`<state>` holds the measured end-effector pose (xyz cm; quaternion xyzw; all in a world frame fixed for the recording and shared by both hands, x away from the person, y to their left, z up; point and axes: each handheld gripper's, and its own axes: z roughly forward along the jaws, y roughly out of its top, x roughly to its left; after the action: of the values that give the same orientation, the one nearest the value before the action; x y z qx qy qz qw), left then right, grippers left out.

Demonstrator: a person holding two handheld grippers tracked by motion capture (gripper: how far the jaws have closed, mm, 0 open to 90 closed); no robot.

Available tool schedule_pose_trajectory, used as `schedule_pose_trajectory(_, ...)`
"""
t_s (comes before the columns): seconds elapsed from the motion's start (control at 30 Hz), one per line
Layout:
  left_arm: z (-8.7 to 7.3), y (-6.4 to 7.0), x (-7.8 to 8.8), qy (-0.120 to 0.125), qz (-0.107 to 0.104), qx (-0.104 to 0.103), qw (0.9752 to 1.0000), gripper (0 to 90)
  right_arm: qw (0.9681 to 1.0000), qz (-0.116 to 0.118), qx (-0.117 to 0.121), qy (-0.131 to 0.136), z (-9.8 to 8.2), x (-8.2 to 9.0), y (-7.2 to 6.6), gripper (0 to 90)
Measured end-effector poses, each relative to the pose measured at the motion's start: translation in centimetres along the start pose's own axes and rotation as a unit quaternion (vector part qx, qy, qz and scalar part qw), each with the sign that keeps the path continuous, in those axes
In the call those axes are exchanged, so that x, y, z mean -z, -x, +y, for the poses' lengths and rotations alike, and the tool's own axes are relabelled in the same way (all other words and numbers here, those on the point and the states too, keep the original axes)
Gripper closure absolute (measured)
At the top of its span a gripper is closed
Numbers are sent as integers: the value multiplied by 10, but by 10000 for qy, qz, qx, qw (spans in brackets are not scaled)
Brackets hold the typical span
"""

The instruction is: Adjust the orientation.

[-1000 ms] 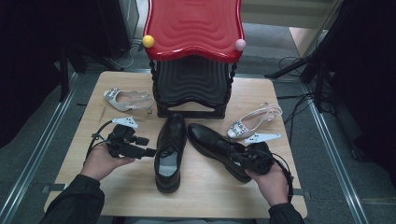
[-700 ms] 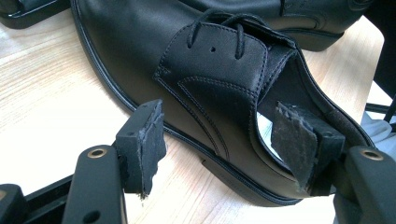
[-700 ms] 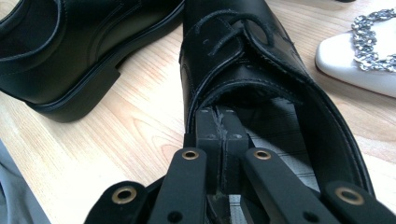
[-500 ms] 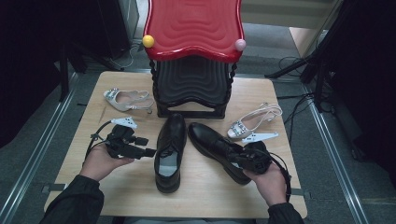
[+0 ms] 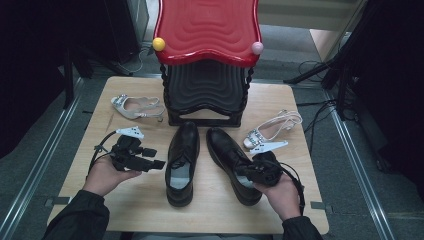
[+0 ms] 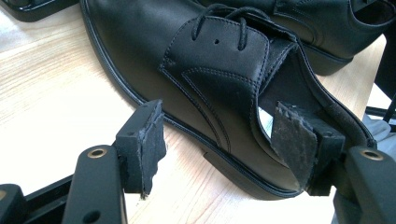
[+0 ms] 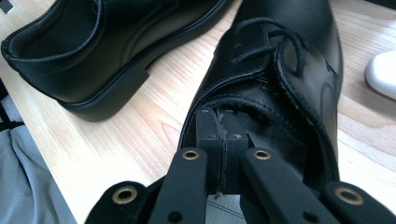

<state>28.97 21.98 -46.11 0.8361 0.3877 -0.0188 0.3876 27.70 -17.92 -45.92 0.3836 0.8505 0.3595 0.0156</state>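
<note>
Two black lace-up shoes lie side by side on the wooden table point(image 5: 150, 210), toes toward the rack. My left gripper point(image 5: 159, 163) point(image 6: 217, 144) is open at the left shoe point(image 5: 182, 160) point(image 6: 210, 70). One pad point(image 6: 294, 144) is inside the shoe's opening and the other point(image 6: 142, 140) is outside, above the table. My right gripper point(image 5: 245, 172) point(image 7: 221, 126) is shut, its pads pressed together at the collar of the right shoe point(image 5: 225, 147) point(image 7: 289, 60). I see no leather between the pads.
A black shoe rack point(image 5: 206, 92) with a red wavy top point(image 5: 207, 27) stands at the back middle. A silver sandal point(image 5: 136, 106) lies to its left and a white strappy sandal point(image 5: 274, 127) to its right. Floor rails run along both table sides.
The right gripper has edged slightly leftward over the right shoe's opening. The left hand and both shoes have stayed where they were.
</note>
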Motion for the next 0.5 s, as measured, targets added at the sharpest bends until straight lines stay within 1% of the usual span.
schedule_pose_trajectory(0.1,-1,0,1,-6,10,-6,10000,346,10000,45,18,-22,2,-2,-2,900)
schedule_pose_trajectory(0.5,-9,0,6,31,59,100,9999,346,9995,258,157,-39,11,-15,-11,900)
